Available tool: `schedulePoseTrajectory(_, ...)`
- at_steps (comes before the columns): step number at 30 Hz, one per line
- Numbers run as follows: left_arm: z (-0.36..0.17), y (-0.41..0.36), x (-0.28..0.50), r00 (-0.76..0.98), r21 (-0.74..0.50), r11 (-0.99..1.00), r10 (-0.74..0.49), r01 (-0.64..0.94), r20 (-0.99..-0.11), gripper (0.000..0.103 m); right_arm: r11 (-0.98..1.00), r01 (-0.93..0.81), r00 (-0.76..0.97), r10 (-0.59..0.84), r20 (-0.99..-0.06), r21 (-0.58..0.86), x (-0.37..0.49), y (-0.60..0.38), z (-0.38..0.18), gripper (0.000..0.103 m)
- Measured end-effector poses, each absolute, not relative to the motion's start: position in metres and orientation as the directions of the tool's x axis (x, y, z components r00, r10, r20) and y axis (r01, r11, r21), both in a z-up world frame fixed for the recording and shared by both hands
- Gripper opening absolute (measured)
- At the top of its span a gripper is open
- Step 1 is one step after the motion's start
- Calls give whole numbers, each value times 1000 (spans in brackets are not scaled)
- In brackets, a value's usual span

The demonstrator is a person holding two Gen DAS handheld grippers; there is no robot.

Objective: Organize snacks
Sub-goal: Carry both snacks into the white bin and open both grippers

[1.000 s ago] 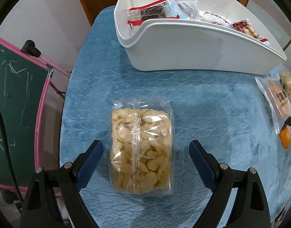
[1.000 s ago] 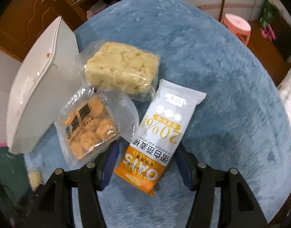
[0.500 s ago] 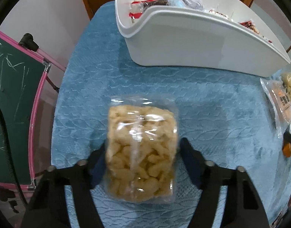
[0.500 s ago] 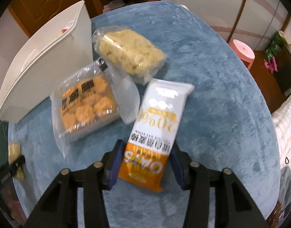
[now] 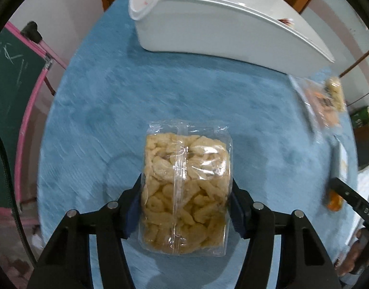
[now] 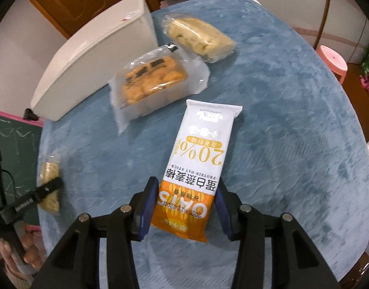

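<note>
My left gripper (image 5: pixel 185 207) is clamped on a clear bag of pale puffed snacks (image 5: pixel 185 183), its blue pads pressing in on both sides of the bag's lower half, with the bag standing up between the fingers above the blue plush tablecloth (image 5: pixel 160 91). Beyond it sits the white plastic bin (image 5: pixel 208 31), its long side wall facing me, with a few wrapped snacks just showing over its rim. My right gripper (image 6: pixel 184 204) has closed on the orange end of a white-and-orange protein oat stick packet (image 6: pixel 199 159), one pad against each long edge, the white end pointing away from me over the cloth. Farther out, near the end wall of the bin, lies a clear packet of orange biscuits (image 6: pixel 153 77), and just past it, touching or nearly touching its far corner, a clear-wrapped pale yellow cake bar (image 6: pixel 201 38). In the right wrist view my left gripper shows at the left edge, gripping the puffed snack bag there, well apart from the oat stick. A pink stool (image 6: pixel 332 60) stands off the far right side of the table.
</note>
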State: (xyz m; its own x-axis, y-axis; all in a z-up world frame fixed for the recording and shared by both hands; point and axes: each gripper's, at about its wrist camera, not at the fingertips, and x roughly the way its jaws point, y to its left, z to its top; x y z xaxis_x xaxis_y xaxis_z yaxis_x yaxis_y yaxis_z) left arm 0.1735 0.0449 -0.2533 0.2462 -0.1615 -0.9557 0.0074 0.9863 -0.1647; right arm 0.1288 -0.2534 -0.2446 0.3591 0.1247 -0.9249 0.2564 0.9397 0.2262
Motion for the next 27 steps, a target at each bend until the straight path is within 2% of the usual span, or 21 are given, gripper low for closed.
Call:
schedulePoseTrajectory(4, -239, 23, 158, 258, -178, 983, -185, 50, -948, 60, 941, 206, 405, 167, -899, 268, 121, -247, -225, 46)
schedulePoseTrajectory(12, -172, -21, 149, 378, -139, 975, -197, 175, -905, 60, 945, 87, 528, 224, -819, 315, 105, -227, -170, 46)
schedulePoseTrajectory(20, -108, -38, 178, 490, -100, 964, -214, 247, -845, 60, 949, -25, 635, 258, -728, 315, 124, -212, -110, 46)
schedulePoseTrajectory(27, -61, -39, 216, 582, -26, 974, -155, 224, -798, 60, 959, -82, 728, 243, -642, 271, 155, -211, -59, 46)
